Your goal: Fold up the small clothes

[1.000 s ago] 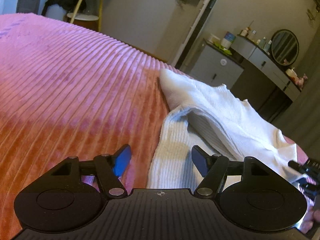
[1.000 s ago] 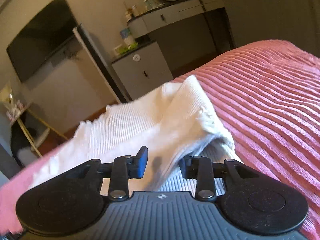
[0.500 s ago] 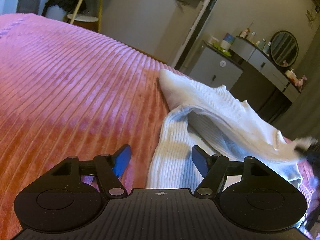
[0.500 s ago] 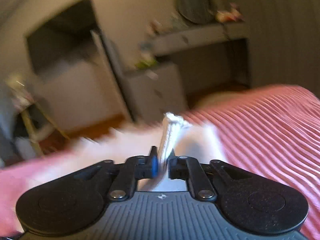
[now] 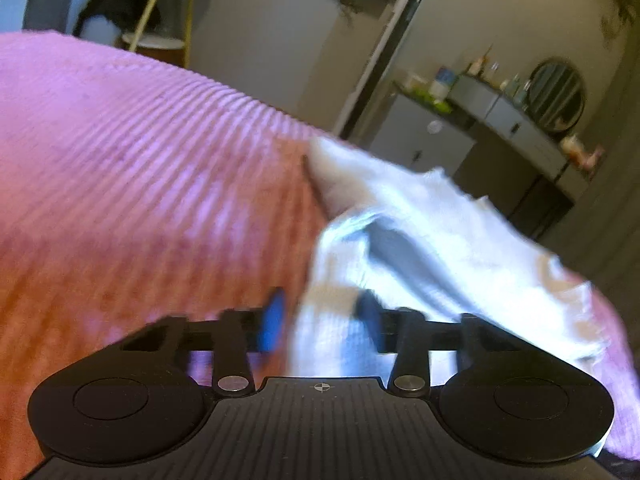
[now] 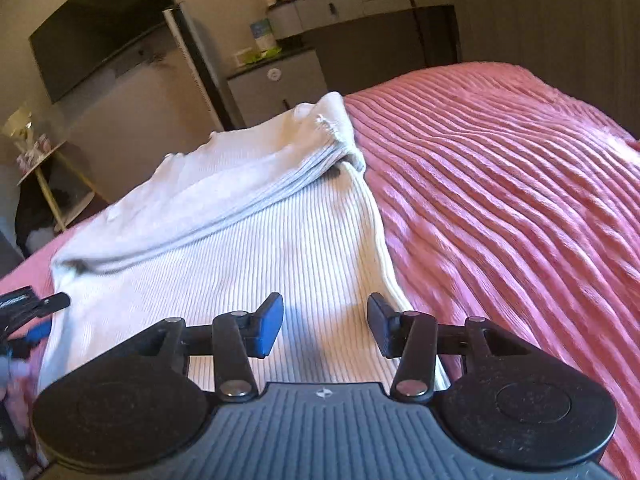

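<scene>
The left gripper (image 5: 320,322) has just been closing. Its two fingers sit on either side of the near edge of the white ribbed top (image 5: 420,216), and the cloth is between them. The picture is blurry there, so I cannot tell if the pads press on the cloth.

The right gripper (image 6: 325,328) has just been opening. Its fingers are spread apart and hold nothing. The white ribbed top (image 6: 248,248) lies flat right under and in front of them. Farther ahead, one part of the top is folded back over the rest, with a frayed edge at the far end.

The top lies on a pink striped blanket (image 6: 500,184), which spreads out to the right of the right gripper and to the left of the left one. Past the bed stand a grey cabinet (image 6: 280,84) and a round mirror (image 5: 556,96).
</scene>
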`<state>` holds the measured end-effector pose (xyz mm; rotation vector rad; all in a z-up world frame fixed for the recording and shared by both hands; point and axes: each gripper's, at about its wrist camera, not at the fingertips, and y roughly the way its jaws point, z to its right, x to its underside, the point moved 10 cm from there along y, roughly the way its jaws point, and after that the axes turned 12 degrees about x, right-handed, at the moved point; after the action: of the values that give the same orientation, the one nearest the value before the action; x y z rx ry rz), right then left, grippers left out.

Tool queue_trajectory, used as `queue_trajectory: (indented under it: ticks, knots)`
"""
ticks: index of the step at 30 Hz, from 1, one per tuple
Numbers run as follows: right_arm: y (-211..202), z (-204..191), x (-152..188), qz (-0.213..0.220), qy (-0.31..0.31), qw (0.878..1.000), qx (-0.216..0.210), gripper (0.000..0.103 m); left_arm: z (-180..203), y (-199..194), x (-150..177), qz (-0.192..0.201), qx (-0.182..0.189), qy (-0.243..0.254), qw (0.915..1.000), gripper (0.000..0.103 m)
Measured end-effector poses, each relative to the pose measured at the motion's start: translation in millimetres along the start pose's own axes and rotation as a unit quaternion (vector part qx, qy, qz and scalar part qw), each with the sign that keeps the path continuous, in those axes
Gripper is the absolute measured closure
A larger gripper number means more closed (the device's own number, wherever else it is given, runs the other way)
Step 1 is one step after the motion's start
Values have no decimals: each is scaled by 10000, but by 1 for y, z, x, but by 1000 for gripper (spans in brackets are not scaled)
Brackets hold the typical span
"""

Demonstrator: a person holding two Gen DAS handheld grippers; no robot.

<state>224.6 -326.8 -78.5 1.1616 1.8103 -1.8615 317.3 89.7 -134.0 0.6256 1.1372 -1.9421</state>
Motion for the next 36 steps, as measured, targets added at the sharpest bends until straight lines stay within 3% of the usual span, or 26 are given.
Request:
queue_trajectory:
  ticks: [5, 7, 8, 9, 12, 20, 27, 36]
  knots:
    - [-32, 3, 1, 8, 102, 9999, -112, 59, -8, -24, 10, -130, -244, -27, 9996, 79]
    - [-39, 9, 9, -91, 163, 9998, -118, 59, -3, -38, 22, -291, -273, 26, 9992, 68]
    - [-41, 12, 13, -168, 214, 9996, -104, 59, 0, -46, 30, -412, -284, 95, 9987, 54]
    - [-45, 17, 19, -246, 275, 9993, -110, 59, 4, -54, 38, -509, -284, 197, 9981, 47]
    - [-52, 26, 37, -544, 364, 9976, -226, 59, 12, -77, 58, -815, -314, 416, 9953, 30]
    - [-80, 41, 55, -612, 444, 9967, -308, 56, 17, -105, 88, -1324, -635, 503, 9879, 29]
    - [-70, 43, 69, -1111, 496, 9924, -158, 51, 15, -122, 99, -1586, -962, 484, 9815, 25]
    - [-76, 41, 71, -1220, 424, 9912, -286, 47, 10, -136, 105, -1797, -1104, 257, 9772, 24]
